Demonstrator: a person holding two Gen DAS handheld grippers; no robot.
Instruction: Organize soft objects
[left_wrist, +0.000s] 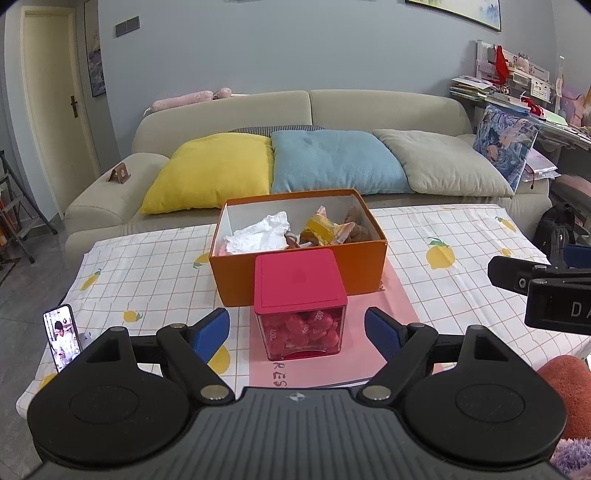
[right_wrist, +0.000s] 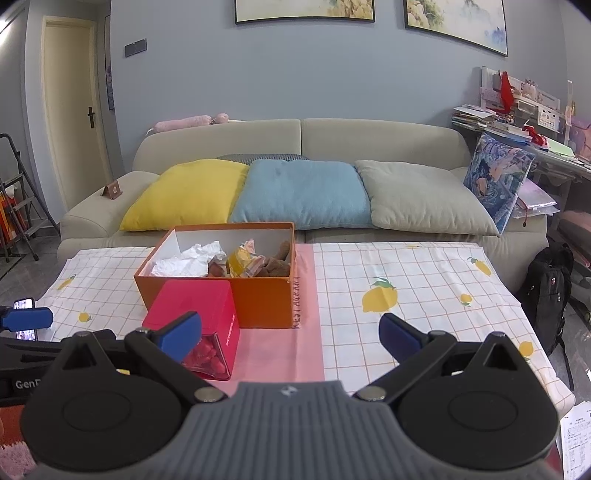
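An open orange box (left_wrist: 295, 266) (right_wrist: 258, 301) stands on the table and holds a crumpled white cloth (left_wrist: 260, 233) (right_wrist: 192, 260), a yellow soft item (left_wrist: 323, 226) (right_wrist: 242, 264) and a brown plush (left_wrist: 356, 225) (right_wrist: 277, 264). In front of it stands a clear cube container with a red lid (left_wrist: 299, 282) (right_wrist: 192, 304), filled with red pieces. My left gripper (left_wrist: 297, 334) is open and empty, its fingers on either side of the cube, just short of it. My right gripper (right_wrist: 291, 338) is open and empty, over the pink sheet to the right of the cube.
The table has a lemon-print cloth (right_wrist: 406, 295) and a pink sheet (right_wrist: 280, 350). A phone (left_wrist: 62, 336) stands at the table's left edge. Behind is a beige sofa (right_wrist: 369, 144) with yellow, blue and grey cushions. A black backpack (right_wrist: 546, 291) sits on the floor at right.
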